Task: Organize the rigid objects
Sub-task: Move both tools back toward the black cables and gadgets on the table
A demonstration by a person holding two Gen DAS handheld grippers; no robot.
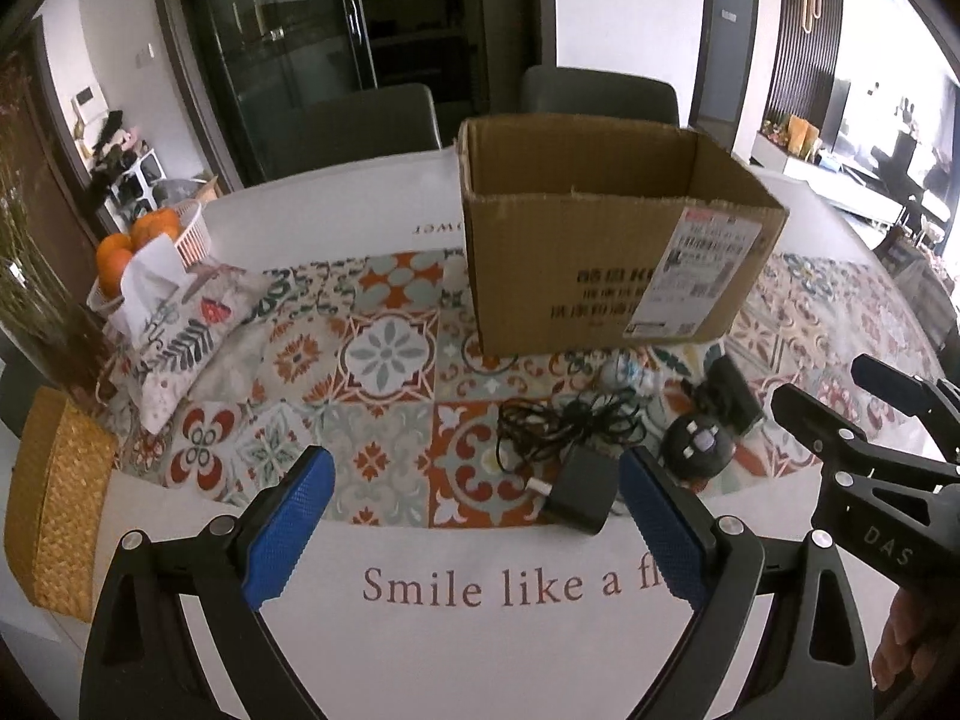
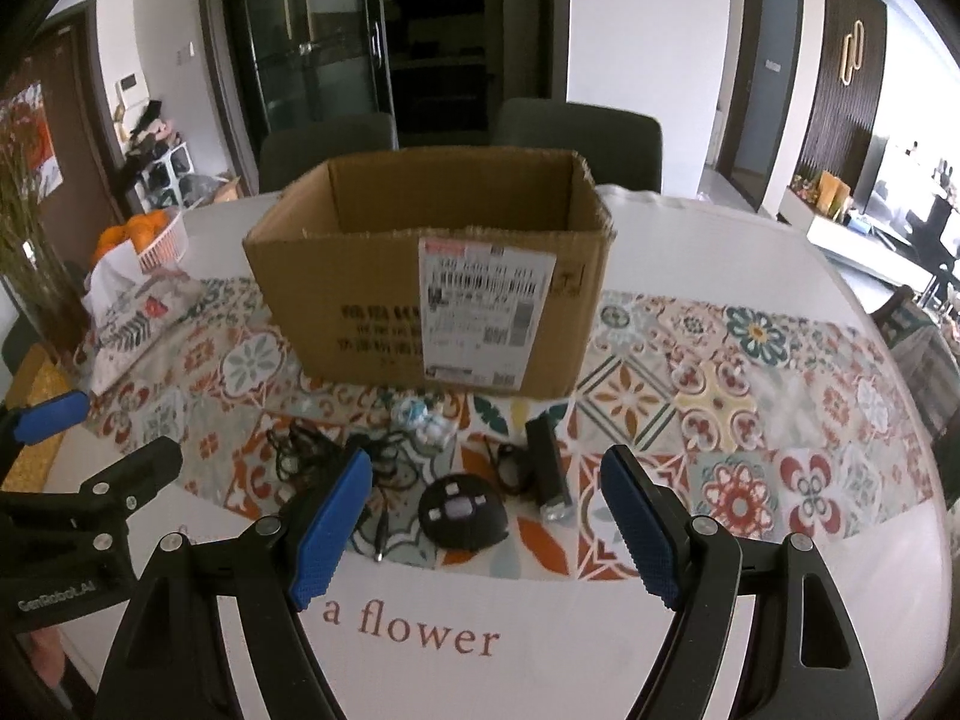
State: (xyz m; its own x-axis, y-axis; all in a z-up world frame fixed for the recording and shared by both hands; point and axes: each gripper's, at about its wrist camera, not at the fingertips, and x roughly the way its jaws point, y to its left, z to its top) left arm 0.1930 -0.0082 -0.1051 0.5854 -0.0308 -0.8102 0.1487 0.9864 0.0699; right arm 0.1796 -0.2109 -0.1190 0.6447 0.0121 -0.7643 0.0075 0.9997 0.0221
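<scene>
An open cardboard box (image 1: 606,258) stands on the patterned table runner; it also shows in the right wrist view (image 2: 420,300). In front of it lie a black charger block (image 1: 581,498) with a tangled black cable (image 1: 564,426), a round black device (image 1: 699,450) (image 2: 461,513), a black rectangular gadget (image 1: 729,393) (image 2: 546,471) and a small clear bottle (image 1: 630,373) (image 2: 423,420). My left gripper (image 1: 477,516) is open and empty, just short of the charger. My right gripper (image 2: 480,516) is open and empty, its fingers either side of the round device and short of it.
A fabric tissue pouch (image 1: 180,330), a white basket of oranges (image 1: 150,240) and a woven box (image 1: 54,504) sit at the left. A glass vase (image 1: 36,324) stands at the far left. Two chairs (image 1: 600,96) stand behind the table.
</scene>
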